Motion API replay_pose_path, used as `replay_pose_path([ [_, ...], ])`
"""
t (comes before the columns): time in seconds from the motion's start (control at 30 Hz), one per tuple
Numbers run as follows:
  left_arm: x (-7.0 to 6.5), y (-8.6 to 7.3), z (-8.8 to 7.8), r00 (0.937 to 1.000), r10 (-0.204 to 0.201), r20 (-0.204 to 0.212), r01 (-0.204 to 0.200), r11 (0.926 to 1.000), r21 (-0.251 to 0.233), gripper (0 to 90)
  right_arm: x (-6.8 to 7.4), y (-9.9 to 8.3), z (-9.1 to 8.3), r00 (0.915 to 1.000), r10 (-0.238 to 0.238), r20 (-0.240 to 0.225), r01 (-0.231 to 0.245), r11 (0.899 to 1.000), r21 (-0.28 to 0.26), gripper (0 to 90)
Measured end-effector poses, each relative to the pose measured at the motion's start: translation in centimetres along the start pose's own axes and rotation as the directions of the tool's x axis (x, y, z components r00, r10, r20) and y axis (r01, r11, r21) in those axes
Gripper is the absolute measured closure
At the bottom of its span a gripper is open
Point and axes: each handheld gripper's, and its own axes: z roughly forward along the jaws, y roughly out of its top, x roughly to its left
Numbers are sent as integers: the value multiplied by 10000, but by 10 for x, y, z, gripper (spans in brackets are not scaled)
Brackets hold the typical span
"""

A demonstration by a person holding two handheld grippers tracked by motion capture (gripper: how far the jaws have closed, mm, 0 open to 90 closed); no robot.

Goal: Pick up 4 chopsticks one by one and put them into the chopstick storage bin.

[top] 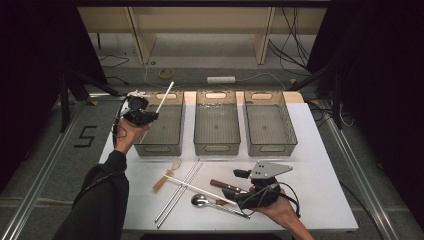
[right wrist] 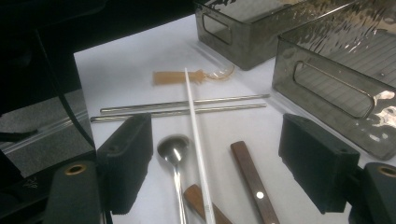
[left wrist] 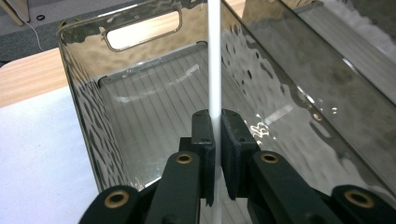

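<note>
**White stick held over the leftmost bin**

The left hand-held gripper (left wrist: 214, 140) was clamped on a thin white plastic stick (left wrist: 214, 60), which rose ahead of its jaws above the leftmost smoked translucent plastic bin (top: 161, 131). The right hand-held gripper (right wrist: 217, 163) hung with its jaws spread wide and empty over the white table (right wrist: 135, 60). Between those jaws lay a second white stick (right wrist: 196, 130), a shiny metal spoon (right wrist: 173, 149) and a brown wooden handle (right wrist: 252, 179); beyond them, two thin metal rods (right wrist: 182, 106).
</note>
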Motion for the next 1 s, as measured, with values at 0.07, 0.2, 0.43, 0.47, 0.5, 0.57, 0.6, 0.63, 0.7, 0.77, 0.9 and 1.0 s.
replay_pose_path([
  [0.07,1,-1,2,10000,-12,-29,12,10000,35,829,0,0,0,10000,17,-8,-17,10000,9,271],
  [0.2,1,-2,3,9998,-183,-90,182,9997,-133,735,0,0,0,10000,4,-33,-4,10000,1,271],
  [0.43,-2,-2,-4,9993,-324,186,328,9992,-211,549,0,0,0,10000,8,-21,-8,10000,15,271],
  [0.47,-3,-3,-6,9988,-380,306,388,9990,-239,528,0,0,0,10000,25,-8,-25,10000,22,271],
  [0.5,-4,-3,-9,9981,-435,447,448,9986,-292,511,0,0,0,10000,59,-4,-59,10000,24,271],
  [0.57,-8,-4,-15,9968,-362,716,385,9988,-303,481,0,1,0,10000,27,-2,-27,10000,24,271],
  [0.6,-10,-5,-18,9961,-307,825,334,9989,-325,472,0,1,0,10000,26,1,-26,10000,34,271],
  [0.63,-13,-7,-22,9949,-280,968,316,9988,-360,456,0,1,0,10000,6,9,-6,10000,75,271],
  [0.7,-18,-10,-29,9930,-194,1167,249,9986,-459,417,-1,1,0,10000,15,20,-16,9999,147,271],
  [0.77,-24,-15,-35,9901,-112,1403,195,9981,-583,391,-1,1,1,10000,37,11,-37,9998,177,271],
  [0.9,-36,-24,-48,9841,213,1761,-77,9970,-776,336,-2,1,3,9999,8,108,-12,9993,386,278],
  [1.0,-42,-32,-55,9769,331,2111,-164,9966,-803,318,-2,1,5,9999,-18,161,7,9981,624,288],
])
